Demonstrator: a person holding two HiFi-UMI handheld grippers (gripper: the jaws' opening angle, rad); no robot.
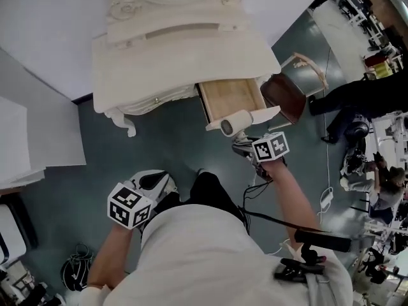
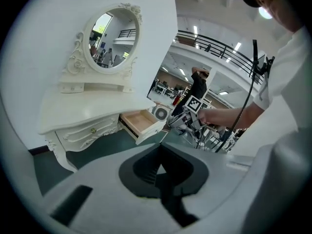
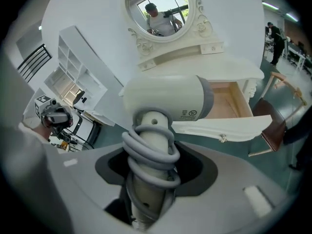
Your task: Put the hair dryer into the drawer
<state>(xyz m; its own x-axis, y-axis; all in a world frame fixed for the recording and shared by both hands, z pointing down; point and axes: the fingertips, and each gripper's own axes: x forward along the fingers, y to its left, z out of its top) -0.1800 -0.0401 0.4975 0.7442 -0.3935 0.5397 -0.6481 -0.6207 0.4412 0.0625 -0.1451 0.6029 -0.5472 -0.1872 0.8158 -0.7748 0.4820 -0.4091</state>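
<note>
the right gripper (image 3: 151,179) is clamped on the handle of the hair dryer (image 3: 165,101). both jaws press the pale handle, and a grey cord (image 3: 152,152) is wound in coils around it just above the grip. the dryer's cream barrel lies crosswise over the jaws, its grey-banded end to their right.

straight ahead of these jaws, just past the barrel, the drawer (image 3: 225,100) stands pulled out of a white dressing table (image 1: 178,56), its wooden inside bare. from the head view the barrel is at the drawer's front edge, not inside it. a brown chair (image 1: 285,99) stands just right of the drawer.

the left gripper (image 2: 158,172) hangs well back, apart from the right one and close by the person's body. its dark jaws stand together with nothing between them. ahead of it and up to the left rises the table's oval mirror (image 2: 111,35).
</note>
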